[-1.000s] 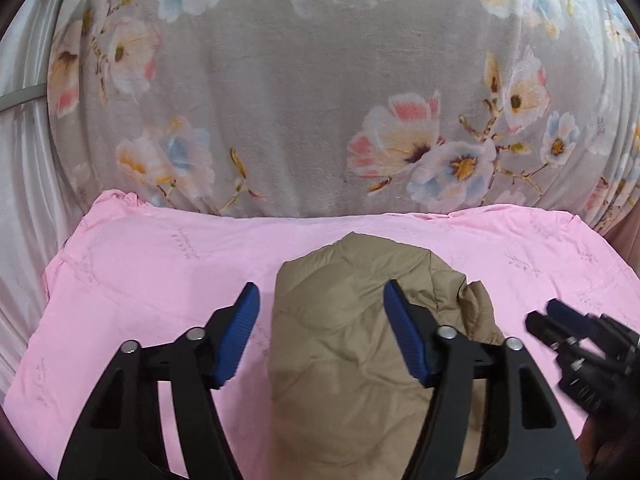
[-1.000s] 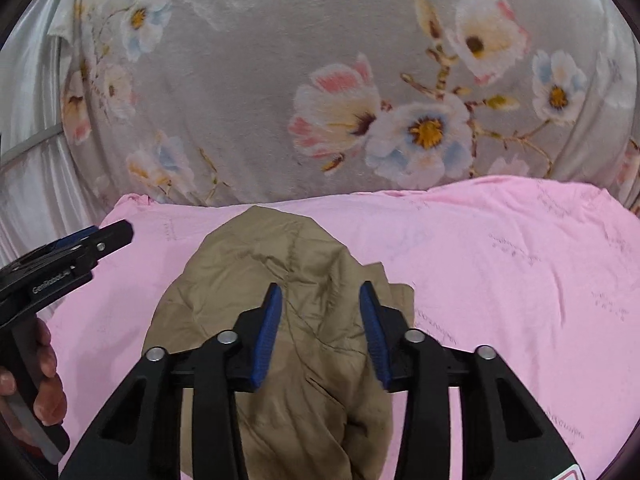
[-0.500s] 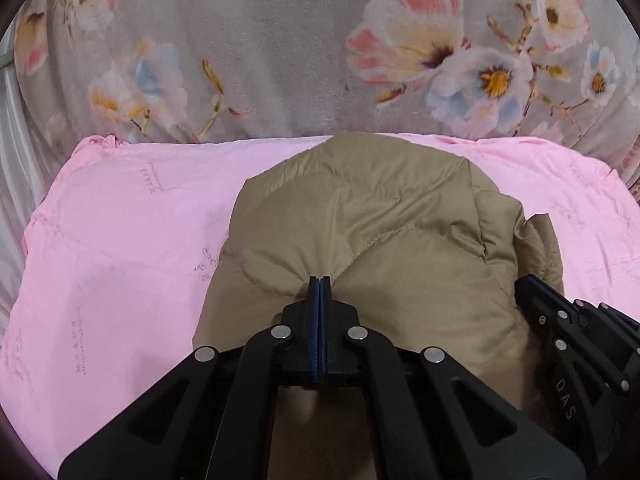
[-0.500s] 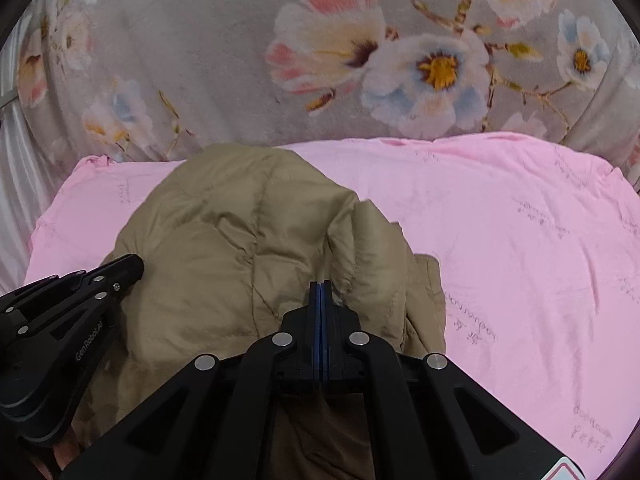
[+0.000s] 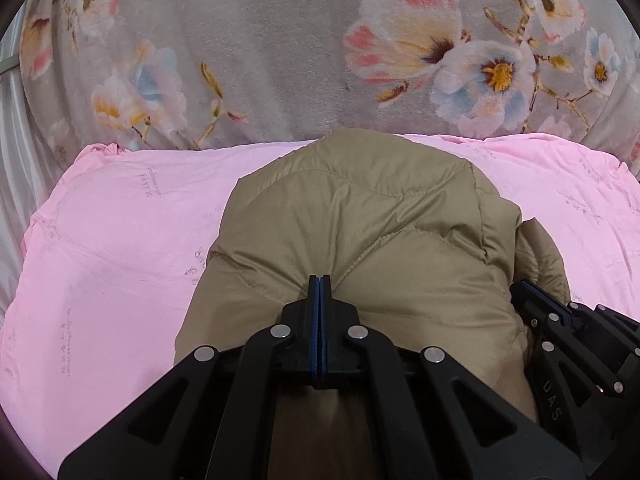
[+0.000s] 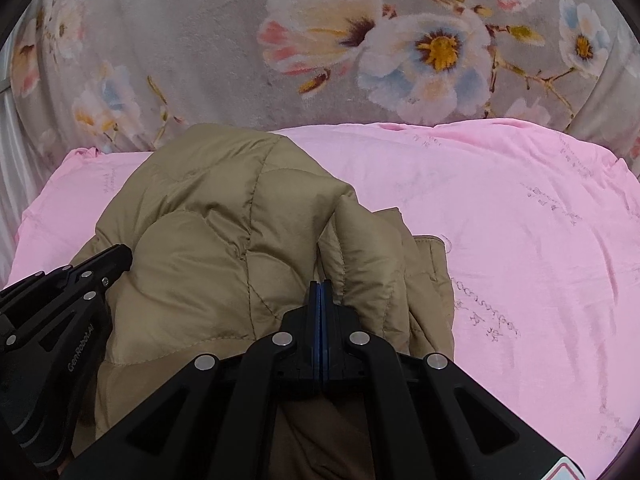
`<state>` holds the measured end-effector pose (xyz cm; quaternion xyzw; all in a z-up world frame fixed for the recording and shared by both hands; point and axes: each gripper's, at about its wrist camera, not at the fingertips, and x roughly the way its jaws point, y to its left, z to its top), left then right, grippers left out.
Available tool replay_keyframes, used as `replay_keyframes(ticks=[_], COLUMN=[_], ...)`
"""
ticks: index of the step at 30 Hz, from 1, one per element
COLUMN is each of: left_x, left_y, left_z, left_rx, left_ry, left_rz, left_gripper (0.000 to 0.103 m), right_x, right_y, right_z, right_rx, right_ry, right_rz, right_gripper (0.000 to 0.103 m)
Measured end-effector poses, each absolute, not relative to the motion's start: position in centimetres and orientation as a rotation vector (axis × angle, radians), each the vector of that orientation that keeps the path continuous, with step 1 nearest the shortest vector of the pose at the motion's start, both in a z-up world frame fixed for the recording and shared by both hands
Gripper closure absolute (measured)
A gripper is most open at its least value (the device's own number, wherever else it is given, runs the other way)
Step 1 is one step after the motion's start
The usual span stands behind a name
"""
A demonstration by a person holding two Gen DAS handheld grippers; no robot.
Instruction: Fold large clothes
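A tan quilted puffer jacket (image 5: 360,208) (image 6: 208,208) lies bunched on a pink sheet (image 5: 120,240) (image 6: 520,240). My left gripper (image 5: 319,282) is shut, its blue pads pressed together on the jacket's near part, and the fabric puckers into its tip. My right gripper (image 6: 321,286) is shut too, pinching a puffy fold on the jacket's right side. Each gripper shows at the edge of the other's view: the right gripper (image 5: 520,288) at the jacket's right edge, the left gripper (image 6: 116,258) at its left. The jacket's near end is hidden under the jaws.
A grey blanket with large flowers (image 5: 280,40) (image 6: 200,40) rises behind the pink sheet. Pale shiny fabric (image 5: 12,168) hangs at the far left. Bare pink sheet spreads out on both sides of the jacket.
Both grippers went from open to shut and came down onto the jacket, which now fills more of each view. The fabric has gathered at both tips.
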<state>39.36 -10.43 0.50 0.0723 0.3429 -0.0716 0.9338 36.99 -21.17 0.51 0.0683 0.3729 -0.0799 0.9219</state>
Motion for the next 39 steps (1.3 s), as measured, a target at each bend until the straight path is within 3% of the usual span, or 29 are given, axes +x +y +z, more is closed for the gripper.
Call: replay_keyframes(ticks=[24, 31, 39], left_x=[39.9, 33.7, 30.8], left_y=[-10.9, -7.1, -6.3], left_z=[-0.8, 2.1, 1.0], left_rx=[0.148, 0.134, 0.147], left_ry=[0.674, 0.707, 0.789], left_rz=[-0.137, -0.215, -0.179], left_gripper=[0.103, 0.103, 0.103], right_x=[37.2, 29.6, 28.5], right_y=[-23.1, -22.3, -20.3], right_z=[0.0, 3.2, 0.6], right_rx=[0.242, 0.211, 0.124], right_ry=[0.778, 0.802, 0.851], right_rz=[-0.122, -0.072, -0.122], right_gripper=[0.103, 0.103, 0.103])
